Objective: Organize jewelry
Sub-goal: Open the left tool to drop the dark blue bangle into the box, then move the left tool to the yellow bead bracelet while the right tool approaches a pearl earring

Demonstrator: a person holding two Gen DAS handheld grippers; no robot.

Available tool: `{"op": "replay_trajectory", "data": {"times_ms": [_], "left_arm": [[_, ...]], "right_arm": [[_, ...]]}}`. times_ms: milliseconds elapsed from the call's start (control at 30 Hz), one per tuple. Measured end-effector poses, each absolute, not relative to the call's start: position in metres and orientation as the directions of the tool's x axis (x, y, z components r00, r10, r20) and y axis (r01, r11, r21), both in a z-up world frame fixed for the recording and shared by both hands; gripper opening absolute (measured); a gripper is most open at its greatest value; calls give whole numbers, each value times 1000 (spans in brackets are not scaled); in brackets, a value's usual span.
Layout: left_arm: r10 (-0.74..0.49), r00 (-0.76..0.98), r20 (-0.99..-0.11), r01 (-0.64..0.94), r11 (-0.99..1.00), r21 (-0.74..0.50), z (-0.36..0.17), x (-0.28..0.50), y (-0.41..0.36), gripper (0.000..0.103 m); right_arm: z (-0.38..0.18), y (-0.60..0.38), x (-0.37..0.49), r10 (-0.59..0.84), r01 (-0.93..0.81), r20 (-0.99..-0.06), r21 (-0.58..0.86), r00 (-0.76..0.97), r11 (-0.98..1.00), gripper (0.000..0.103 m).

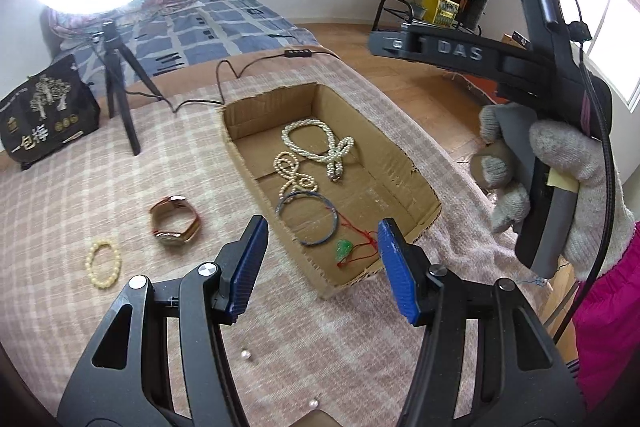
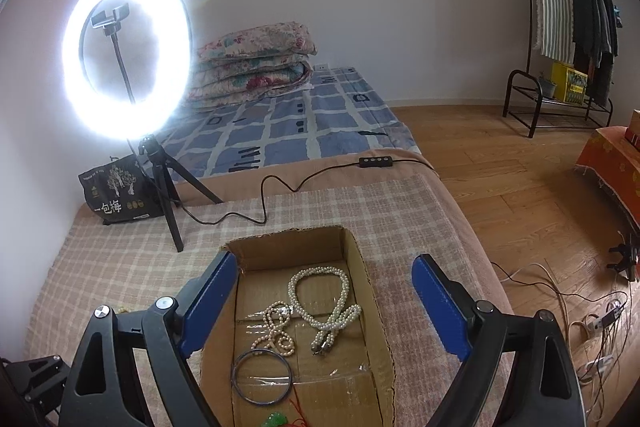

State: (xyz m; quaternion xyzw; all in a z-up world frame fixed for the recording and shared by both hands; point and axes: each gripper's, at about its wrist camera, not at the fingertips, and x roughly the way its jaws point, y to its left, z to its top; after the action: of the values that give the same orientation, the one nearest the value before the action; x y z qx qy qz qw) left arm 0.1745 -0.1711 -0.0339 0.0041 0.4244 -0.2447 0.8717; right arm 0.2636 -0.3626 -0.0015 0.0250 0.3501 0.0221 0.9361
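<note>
Both grippers hang over the cardboard box (image 1: 416, 187) with nothing in them — the left gripper (image 1: 320, 267) has its jaws apart and empty, and the right gripper (image 2: 324, 307) stands wider still, also empty. This looks like the pause between two placements. Four pieces already lie in the box: a white pearl necklace (image 1: 320, 143), a smaller cream bead strand (image 1: 290, 173), a dark bangle (image 1: 308, 219) and a green pendant on red cord (image 1: 345, 250).

Still out on the checked cloth of the desk (image 1: 100, 187), left of the box, are a rose-gold watch (image 1: 174, 223) and a cream bead bracelet (image 1: 103, 264), well apart from each other. Two loose pearls (image 1: 245, 355) lie nearer the camera.

The watch is probably next. Its band forms a closed loop lying tilted, long axis running roughly left to right, so the left gripper would need to swing left, drop, and pinch one side of the band.
</note>
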Motion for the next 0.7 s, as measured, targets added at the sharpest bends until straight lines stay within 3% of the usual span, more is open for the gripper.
{"op": "replay_trajectory", "data": {"times_ms": [433, 700], "left_arm": [[-345, 607, -715, 307, 933, -189, -10, 157, -79, 58], [-281, 630, -724, 213, 959, -186, -19, 166, -25, 58]], "right_arm": [[26, -347, 202, 99, -65, -606, 77, 789, 995, 91], [24, -305, 154, 197, -200, -605, 63, 772, 978, 91]]}}
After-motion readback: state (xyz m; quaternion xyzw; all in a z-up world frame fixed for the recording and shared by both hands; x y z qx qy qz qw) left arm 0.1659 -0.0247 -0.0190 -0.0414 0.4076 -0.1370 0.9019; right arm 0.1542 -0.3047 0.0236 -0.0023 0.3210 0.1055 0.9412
